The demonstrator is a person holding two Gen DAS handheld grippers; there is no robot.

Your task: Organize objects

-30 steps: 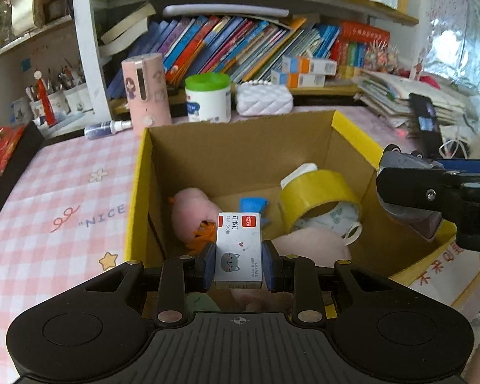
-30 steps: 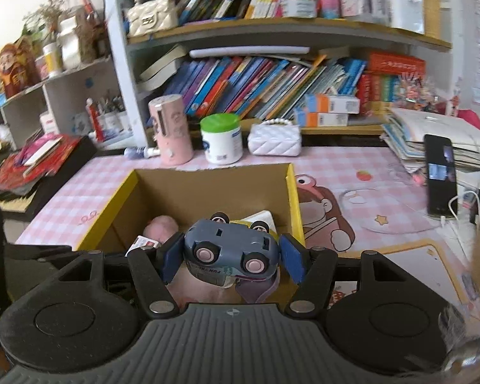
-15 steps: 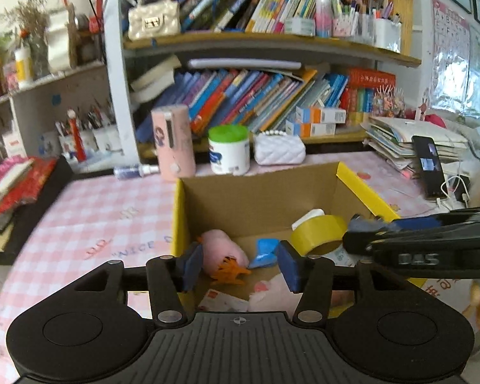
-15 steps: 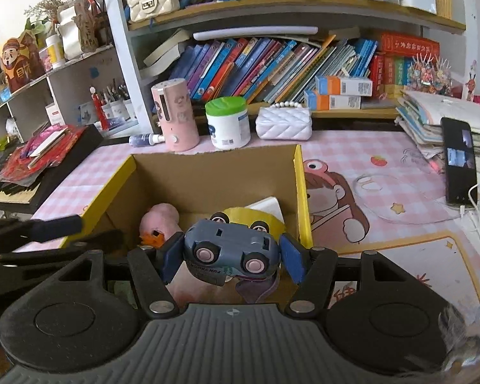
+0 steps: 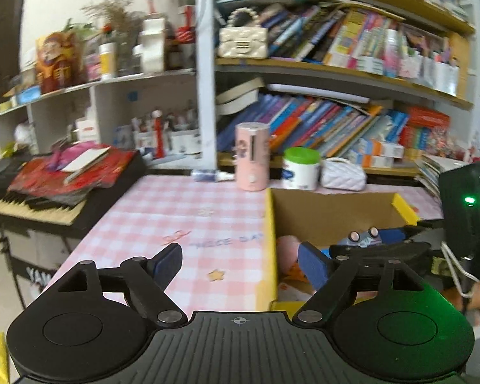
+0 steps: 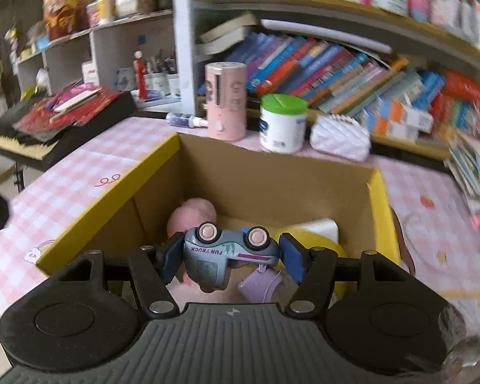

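Observation:
My right gripper [image 6: 230, 256] is shut on a grey-blue toy truck [image 6: 228, 249] with pink wheels, held upside down over the open cardboard box [image 6: 272, 179] with yellow flaps. Inside the box lie a pink plush toy [image 6: 192, 216], a yellow tape roll [image 6: 316, 243] and a purple item [image 6: 260, 284]. My left gripper [image 5: 240, 264] is open and empty, over the box's left yellow flap [image 5: 269, 249] and the pink checked tablecloth [image 5: 176, 220]. In the left wrist view the truck [image 5: 363, 238] and the right gripper [image 5: 380, 248] show over the box.
A pink cylinder [image 6: 225, 102], a green-lidded white jar [image 6: 283, 124] and a white quilted pouch [image 6: 339, 137] stand behind the box. Bookshelves fill the back. A keyboard with red booklets [image 5: 57, 188] sits at left. A phone-like device [image 5: 470, 211] is at the right edge.
My left gripper let go of the small white card box into the cardboard box, opened wide and drew back to the left. My right gripper moved lower over the box with the truck.

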